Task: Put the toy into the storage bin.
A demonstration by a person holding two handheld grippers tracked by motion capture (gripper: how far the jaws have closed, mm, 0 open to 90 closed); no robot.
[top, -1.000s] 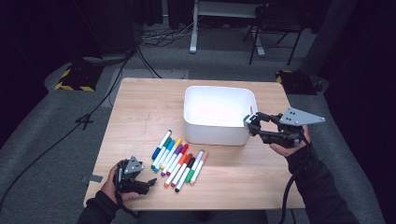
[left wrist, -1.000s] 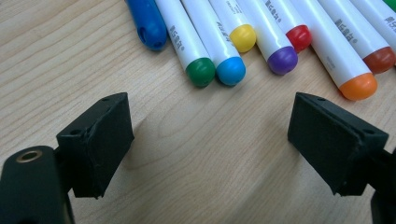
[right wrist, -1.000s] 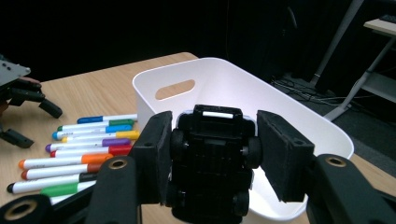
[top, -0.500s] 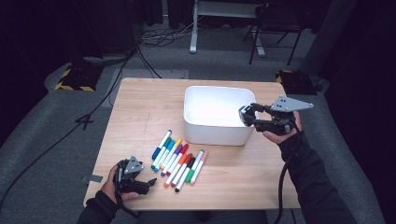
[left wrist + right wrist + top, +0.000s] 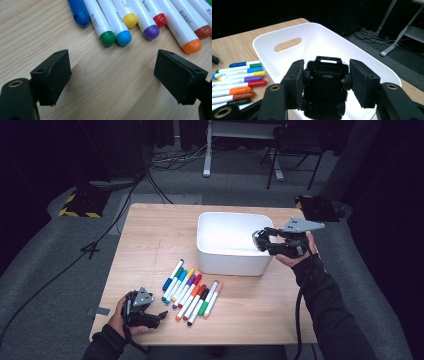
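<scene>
My right gripper (image 5: 262, 240) is shut on a small black toy car (image 5: 324, 87), whose underside and wheels face the camera. It hangs over the right end of a white bin (image 5: 227, 264), above the bin's bare inside (image 5: 317, 37). A row of several coloured markers (image 5: 192, 292) lies on the wooden table (image 5: 150, 235) in front of the bin. My left gripper (image 5: 159, 316) rests at the table's front left, open, pointing at the marker caps (image 5: 140, 22) with bare wood between its pads (image 5: 53, 75).
The bin has a handle slot (image 5: 287, 44) in its far end wall. Behind the table, cables (image 5: 165, 162) trail over the grey floor, with a desk frame (image 5: 207, 150) and chair legs (image 5: 295, 165) beyond. A yellow-black striped block (image 5: 80, 202) sits at far left.
My right gripper has carried the toy car leftward, from beside the bin's right side to over its right rim. The left gripper has stayed in place.
</scene>
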